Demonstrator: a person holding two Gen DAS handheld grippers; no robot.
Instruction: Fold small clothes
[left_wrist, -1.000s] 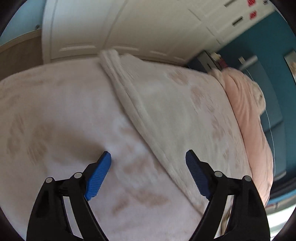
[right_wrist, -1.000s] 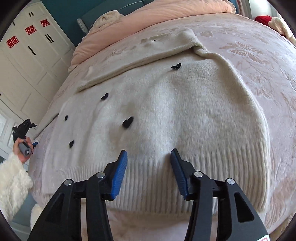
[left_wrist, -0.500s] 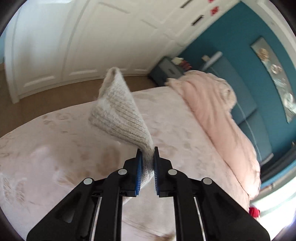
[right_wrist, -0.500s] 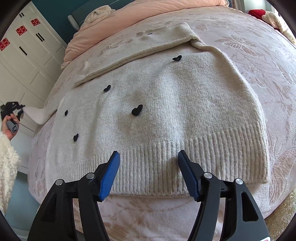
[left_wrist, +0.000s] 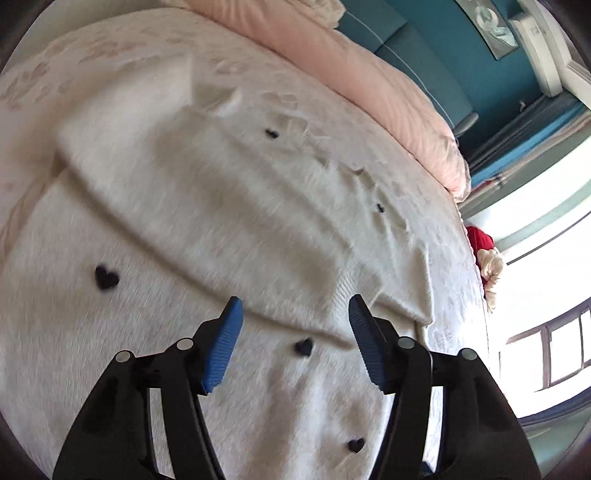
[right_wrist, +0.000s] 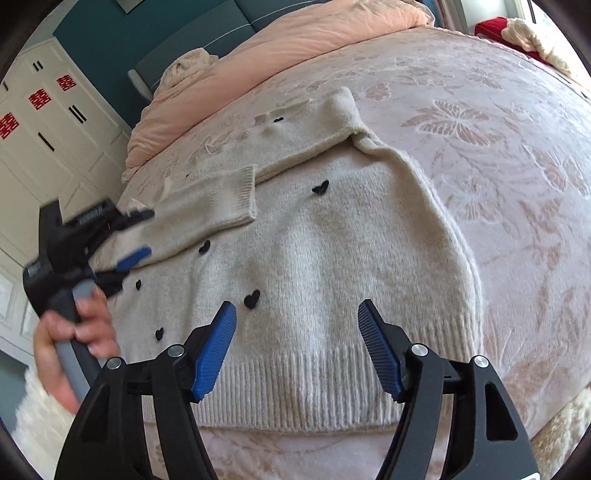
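The left gripper (left_wrist: 293, 332) hangs over the cream sweater (right_wrist: 332, 288), jaws opening and empty; a folded sleeve (right_wrist: 221, 201) lies across the chest toward 10 o'clock in the right wrist view. The right gripper (right_wrist: 297, 345) hovers above the ribbed hem (right_wrist: 314, 387), jaws widening, gripping nothing. The sweater lies flat on the bed (right_wrist: 498, 155), with bare bedspread from 1 to 4 o'clock and a pink duvet (right_wrist: 295, 40) at 12.

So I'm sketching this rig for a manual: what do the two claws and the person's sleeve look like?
Both the left claw and the right claw have black angular plastic arms with silver pivot bolts and ribbed blue finger pads. The left one's handle is grey. The sleeve is fluffy and cream-white. No cables show.
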